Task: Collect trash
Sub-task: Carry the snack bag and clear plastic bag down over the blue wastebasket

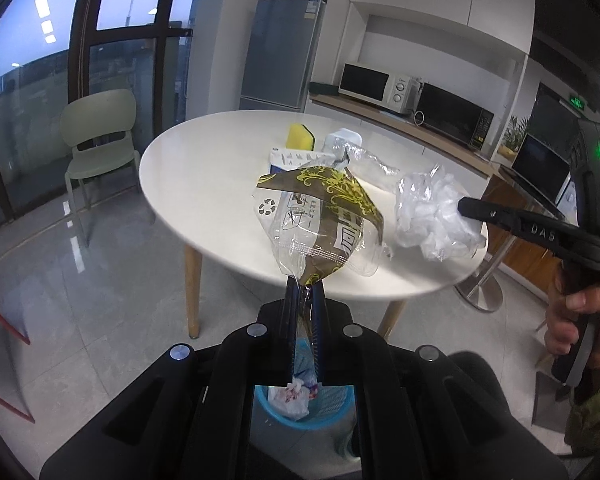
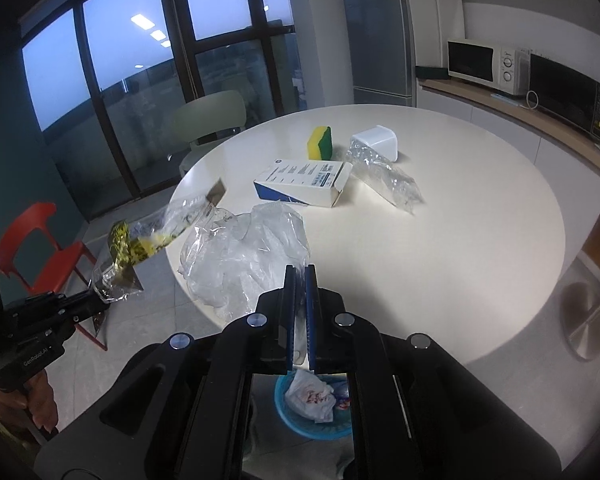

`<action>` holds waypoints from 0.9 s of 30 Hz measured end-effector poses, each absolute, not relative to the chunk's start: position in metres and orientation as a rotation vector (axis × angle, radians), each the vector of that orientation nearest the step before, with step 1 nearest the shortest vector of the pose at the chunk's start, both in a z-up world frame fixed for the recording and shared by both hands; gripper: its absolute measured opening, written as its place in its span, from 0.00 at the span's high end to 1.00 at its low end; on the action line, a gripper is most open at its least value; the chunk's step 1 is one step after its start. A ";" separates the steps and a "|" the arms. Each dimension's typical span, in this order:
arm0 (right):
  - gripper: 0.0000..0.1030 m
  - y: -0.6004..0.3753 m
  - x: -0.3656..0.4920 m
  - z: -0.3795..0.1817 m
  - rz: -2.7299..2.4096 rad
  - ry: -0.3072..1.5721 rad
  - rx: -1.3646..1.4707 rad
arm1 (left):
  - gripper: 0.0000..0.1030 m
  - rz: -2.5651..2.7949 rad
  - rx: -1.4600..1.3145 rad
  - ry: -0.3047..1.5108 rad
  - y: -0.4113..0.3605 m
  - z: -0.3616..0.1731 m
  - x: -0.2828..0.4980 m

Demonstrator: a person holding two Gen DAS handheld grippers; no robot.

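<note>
— Where is the trash right now?

— You hold two pieces in the air by the table's near edge. Your left gripper [image 1: 305, 286] is clenched on the tail of a clear wrapper with brown and yellow print [image 1: 320, 216], which stands up from the fingers and fans out. Your right gripper [image 2: 300, 276] is pinched on a crumpled clear plastic bag [image 2: 244, 260], bunched ahead of its tips.

— How are my hands set?

— Both tools point toward the round white table [image 2: 460, 240], side by side and near each other. Your right hand [image 1: 572, 316] wraps its handle at the left view's edge. A blue bin [image 2: 288, 412] with white crumpled paper [image 2: 312, 398] inside shows under each gripper.

— What else is on the table?

— A white and blue carton [image 2: 300, 182] lies on its side; just behind it stand a yellow-green sponge [image 2: 320, 142] and a white tub [image 2: 376, 142]. A long clear plastic sleeve [image 2: 384, 174] lies beside the carton, touching the tub. A pale green chair [image 1: 100, 136] stands beyond the table, a red chair [image 2: 40, 240] to its left.
</note>
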State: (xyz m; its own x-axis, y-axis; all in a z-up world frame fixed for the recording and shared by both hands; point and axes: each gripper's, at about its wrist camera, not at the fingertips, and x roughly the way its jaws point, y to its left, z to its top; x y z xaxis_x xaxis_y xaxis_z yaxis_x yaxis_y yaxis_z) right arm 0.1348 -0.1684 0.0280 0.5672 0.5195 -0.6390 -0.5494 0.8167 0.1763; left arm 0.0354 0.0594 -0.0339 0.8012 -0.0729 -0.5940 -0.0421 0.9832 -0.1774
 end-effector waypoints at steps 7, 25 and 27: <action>0.97 -0.190 0.104 0.015 0.635 0.749 -0.046 | 0.94 -0.054 -0.163 0.704 0.057 -0.046 0.006; 0.96 -0.235 0.066 -0.086 0.529 0.937 -0.041 | 0.94 -0.142 -0.160 0.945 0.037 -0.117 -0.022; 0.96 -0.233 0.070 -0.103 0.503 0.972 -0.036 | 0.94 -0.130 -0.166 0.967 0.036 -0.129 -0.018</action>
